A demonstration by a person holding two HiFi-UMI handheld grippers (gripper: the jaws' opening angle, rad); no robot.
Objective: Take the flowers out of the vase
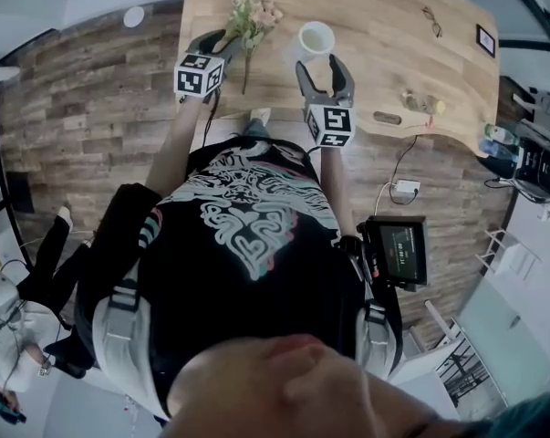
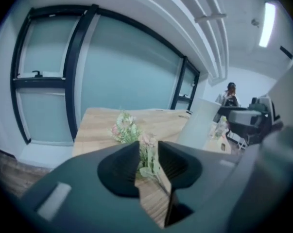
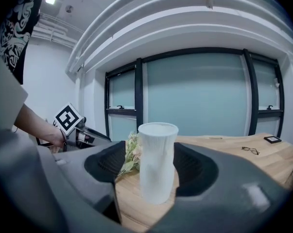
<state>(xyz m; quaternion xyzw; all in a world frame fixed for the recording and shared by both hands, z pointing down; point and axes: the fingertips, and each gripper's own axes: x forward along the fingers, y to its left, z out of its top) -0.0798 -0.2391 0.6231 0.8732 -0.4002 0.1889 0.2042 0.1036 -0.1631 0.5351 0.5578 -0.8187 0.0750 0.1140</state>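
A small bunch of pale pink and green flowers (image 1: pixel 252 12) lies flat on the wooden table (image 1: pixel 375 7), stems toward me. The white ribbed vase (image 1: pixel 316 39) stands upright and empty to its right. My left gripper (image 1: pixel 215 44) hovers just left of the stems with its jaws partly apart; in the left gripper view the flowers (image 2: pixel 126 127) show through the gap, out past the tips (image 2: pixel 148 161), and nothing is gripped. My right gripper (image 1: pixel 325 69) is open just short of the vase (image 3: pixel 157 161), whose sides stand clear of both pads. The flowers (image 3: pixel 132 152) peek out left of the vase.
Glasses (image 1: pixel 431 21) and a small black frame (image 1: pixel 485 39) lie at the table's far right. A bottle (image 1: pixel 423 104) and a small dark object (image 1: pixel 387 117) rest near the curved front edge. A person (image 2: pixel 230 93) sits at a desk beyond the table.
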